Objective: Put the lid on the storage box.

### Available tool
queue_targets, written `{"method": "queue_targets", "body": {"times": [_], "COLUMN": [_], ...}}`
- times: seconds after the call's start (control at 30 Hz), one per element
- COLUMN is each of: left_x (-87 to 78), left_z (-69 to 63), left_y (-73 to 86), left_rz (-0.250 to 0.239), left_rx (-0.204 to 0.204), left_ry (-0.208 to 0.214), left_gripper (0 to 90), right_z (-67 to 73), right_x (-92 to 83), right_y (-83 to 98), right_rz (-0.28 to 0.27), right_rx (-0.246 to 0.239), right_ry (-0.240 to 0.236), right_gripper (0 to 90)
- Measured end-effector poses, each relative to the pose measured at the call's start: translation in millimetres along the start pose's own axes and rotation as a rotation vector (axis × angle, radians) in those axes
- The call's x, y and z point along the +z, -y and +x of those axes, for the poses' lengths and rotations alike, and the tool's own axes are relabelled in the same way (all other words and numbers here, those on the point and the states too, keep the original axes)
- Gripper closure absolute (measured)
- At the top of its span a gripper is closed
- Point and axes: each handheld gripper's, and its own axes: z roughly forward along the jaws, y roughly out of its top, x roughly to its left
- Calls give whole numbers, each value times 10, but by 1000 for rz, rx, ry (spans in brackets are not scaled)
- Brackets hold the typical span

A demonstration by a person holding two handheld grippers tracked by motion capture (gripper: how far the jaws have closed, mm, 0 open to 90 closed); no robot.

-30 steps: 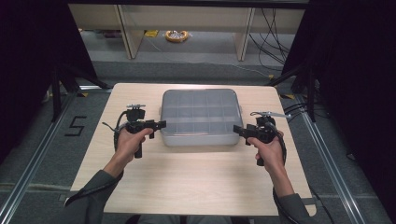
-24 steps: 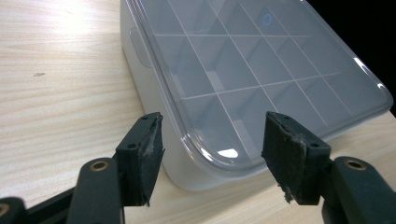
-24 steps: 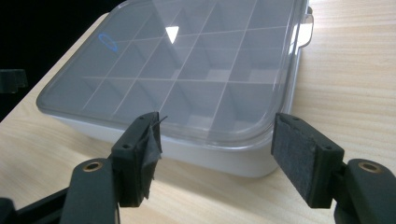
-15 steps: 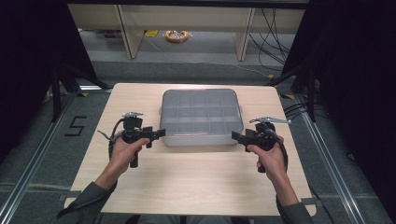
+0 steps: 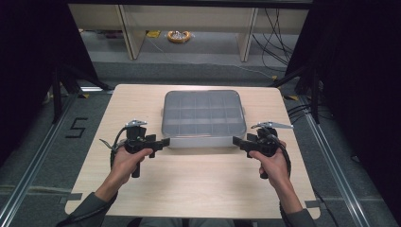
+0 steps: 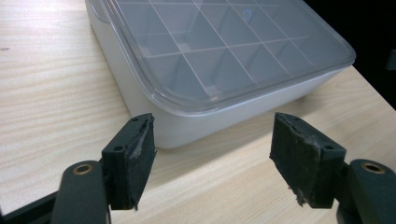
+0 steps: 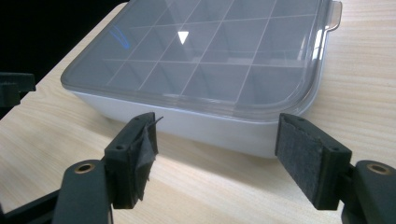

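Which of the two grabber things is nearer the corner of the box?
The left gripper: its open jaws nearly reach the box's near left corner, while the right gripper waits just beyond the right corner.

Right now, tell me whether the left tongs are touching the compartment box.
Apart. In the left gripper view, the left tongs stand open with bare table between their pads and the corner of the compartment box.

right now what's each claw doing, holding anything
left claw: open, jaws just been opening, nothing between them, near the compartment box
right claw: open, jaws just been opening, empty
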Motion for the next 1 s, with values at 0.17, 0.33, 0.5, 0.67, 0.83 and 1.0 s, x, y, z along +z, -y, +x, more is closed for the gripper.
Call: {"method": "queue_targets", "body": {"times": [0.17, 0.33, 0.5, 0.67, 0.83, 1.0], "left_x": [4, 3, -3, 20, 28, 19], "left_z": [-43, -91, -153, -212, -225, -233], "left_y": [46, 85, 126, 182, 248, 301], "left_rz": [-1, 10, 22, 18, 30, 54], "left_rx": [-5, 14, 31, 38, 69, 104], "left_ry": [12, 19, 38, 63, 76, 90], "left_gripper": [301, 298, 296, 291, 282, 257], "right_z": [9, 20, 29, 57, 63, 79], "right_x": [-14, -25, -21, -18, -35, -33], "right_y": [10, 32, 60, 101, 128, 190], "right_rz": [1, 12, 9, 18, 12, 20], "right_rx": [-23, -28, -33, -46, -69, -49], "right_ry": [-12, -5, -13, -20, -34, -34], "right_gripper": [301, 301, 300, 286, 256, 172]}}
